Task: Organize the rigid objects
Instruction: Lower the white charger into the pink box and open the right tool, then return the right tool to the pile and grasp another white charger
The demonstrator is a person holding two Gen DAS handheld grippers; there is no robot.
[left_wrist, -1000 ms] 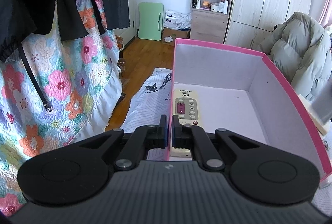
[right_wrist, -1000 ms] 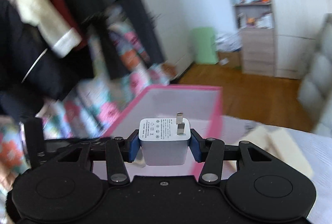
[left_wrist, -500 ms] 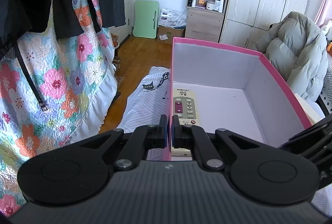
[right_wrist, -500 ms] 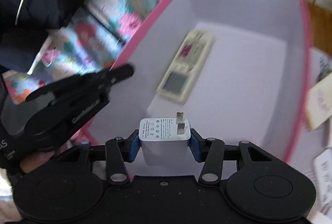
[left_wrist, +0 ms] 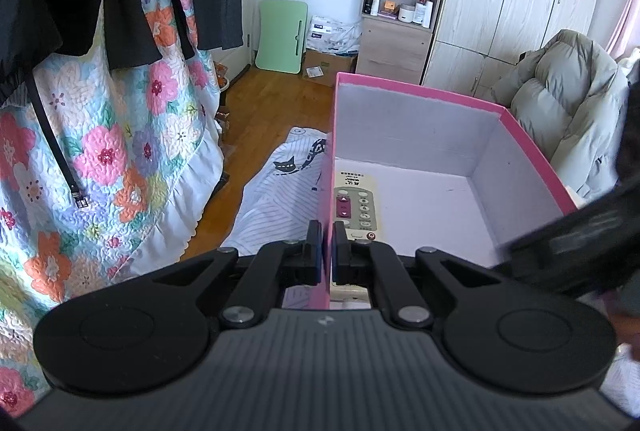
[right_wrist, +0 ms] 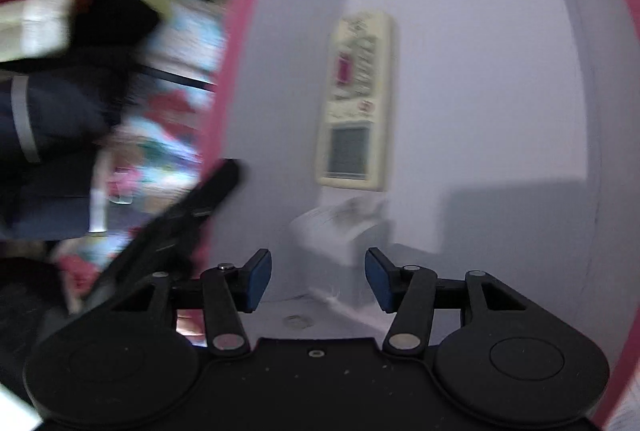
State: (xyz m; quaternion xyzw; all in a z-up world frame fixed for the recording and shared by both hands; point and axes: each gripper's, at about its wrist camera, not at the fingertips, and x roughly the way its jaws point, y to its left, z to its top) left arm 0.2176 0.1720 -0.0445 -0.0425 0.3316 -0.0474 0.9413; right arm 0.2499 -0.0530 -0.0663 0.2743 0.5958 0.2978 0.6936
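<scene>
L wrist view: left gripper (left_wrist: 326, 251) closed tight on the near left wall of the pink box (left_wrist: 532, 147), one finger outside, one inside, thin wall pinched between the pads. Box sits on a striped sheet w/ cat print (left_wrist: 280, 191). Inside, a cream remote (left_wrist: 357, 205) lies flat on the box floor along the left wall, buttons up, near end hidden behind the inner finger. Rest of floor visible is bare. Dark blurred shape at lower right edge = right gripper coming over the right rim. Bkgd: floral quilt (left_wrist: 104, 159), hanging dark clothes, wood floor, shelf unit, puffy grey jacket (left_wrist: 568, 99).

R wrist view (motion blur): right gripper (right_wrist: 318, 279) inside the box, jaws opening, blue pads well apart, nothing pressed between them. White charger (right_wrist: 340, 231) is just beyond the fingertips, on or just above the box floor (can't tell which), blurred. Remote beyond it, screen end nearest the charger, close but apart. Left gripper's finger seen at the left wall.
</scene>
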